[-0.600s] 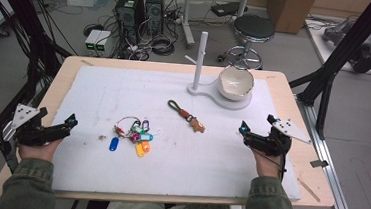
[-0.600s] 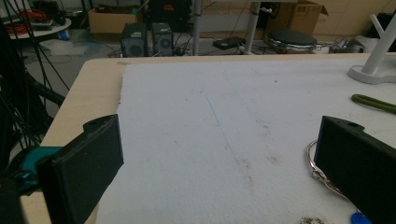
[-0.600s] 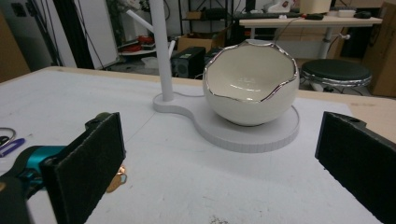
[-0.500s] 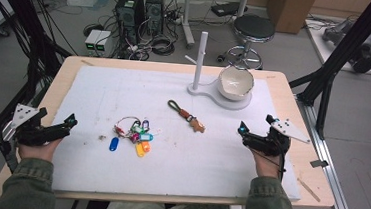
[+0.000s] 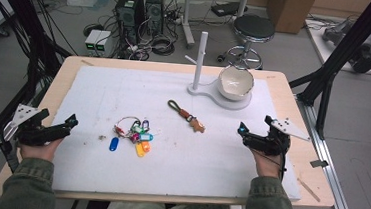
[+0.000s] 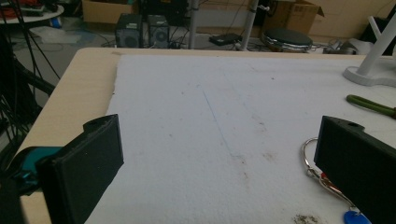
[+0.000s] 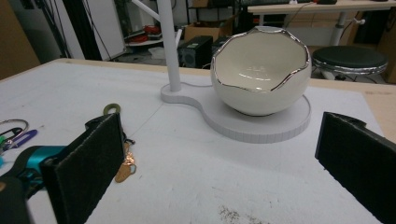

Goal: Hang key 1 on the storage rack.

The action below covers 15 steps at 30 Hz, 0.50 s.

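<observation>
A bunch of keys with coloured tags (image 5: 135, 134) lies on the white mat (image 5: 124, 92) left of centre; its ring (image 6: 314, 158) and a blue tag (image 6: 357, 218) show by the left gripper's right jaw. A brown keychain with a green loop (image 5: 186, 115) lies mid-mat, also (image 7: 122, 158). A white egg-shaped bowl (image 5: 235, 82) sits on a white stand with a post (image 5: 200, 60), seen close (image 7: 261, 70). My left gripper (image 5: 64, 125) rests open at the mat's left edge. My right gripper (image 5: 244, 134) rests open at the right, pointing toward the bowl.
The wooden table edge (image 5: 62, 82) frames the mat. Behind the table stand a stool (image 5: 252, 29), computer towers (image 5: 136, 5) and cables on the floor. Black frame bars (image 5: 337, 61) rise at the right.
</observation>
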Available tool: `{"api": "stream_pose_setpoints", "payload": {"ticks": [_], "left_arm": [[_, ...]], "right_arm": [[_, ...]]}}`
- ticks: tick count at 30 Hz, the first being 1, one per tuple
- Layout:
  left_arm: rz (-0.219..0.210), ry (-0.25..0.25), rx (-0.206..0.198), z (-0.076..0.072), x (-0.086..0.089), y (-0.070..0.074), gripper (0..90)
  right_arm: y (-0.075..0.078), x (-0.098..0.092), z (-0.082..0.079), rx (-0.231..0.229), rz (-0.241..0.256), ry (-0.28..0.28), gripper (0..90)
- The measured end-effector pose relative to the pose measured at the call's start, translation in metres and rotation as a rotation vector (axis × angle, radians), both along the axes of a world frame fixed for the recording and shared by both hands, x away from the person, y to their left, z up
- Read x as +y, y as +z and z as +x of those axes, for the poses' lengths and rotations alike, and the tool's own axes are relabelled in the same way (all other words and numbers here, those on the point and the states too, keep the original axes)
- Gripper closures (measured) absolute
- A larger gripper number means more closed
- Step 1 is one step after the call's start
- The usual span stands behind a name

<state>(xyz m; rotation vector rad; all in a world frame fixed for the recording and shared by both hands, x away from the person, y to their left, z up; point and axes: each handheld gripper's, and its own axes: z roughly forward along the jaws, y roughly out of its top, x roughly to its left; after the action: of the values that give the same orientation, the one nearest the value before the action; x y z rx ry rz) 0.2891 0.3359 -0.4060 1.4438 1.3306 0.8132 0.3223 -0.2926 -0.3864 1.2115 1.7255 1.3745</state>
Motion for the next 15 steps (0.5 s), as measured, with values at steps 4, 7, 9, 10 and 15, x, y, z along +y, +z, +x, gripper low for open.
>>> {"api": "stream_pose_setpoints", "payload": {"ticks": [4,7,9,10,15], "left_arm": [[-0.010,-0.002,0.002,0.000,0.000,0.000,1.7],[-0.015,-0.004,0.001,0.000,0.000,0.000,1.7],[-0.014,-0.012,-0.003,-0.001,0.000,0.000,1.7],[-0.014,-0.012,-0.003,-0.001,0.000,0.000,1.7],[-0.029,-0.006,-0.032,-0.004,0.003,0.000,1.7]], "right_arm": [[0.001,0.002,0.001,0.018,-0.013,0.006,0.6],[0.002,0.004,0.004,0.035,-0.024,0.023,0.6],[0.004,0.007,0.005,0.037,-0.052,0.026,0.6],[0.005,0.008,0.006,0.038,-0.071,0.029,0.6],[0.010,0.017,0.011,0.066,-0.115,0.076,0.6]]}}
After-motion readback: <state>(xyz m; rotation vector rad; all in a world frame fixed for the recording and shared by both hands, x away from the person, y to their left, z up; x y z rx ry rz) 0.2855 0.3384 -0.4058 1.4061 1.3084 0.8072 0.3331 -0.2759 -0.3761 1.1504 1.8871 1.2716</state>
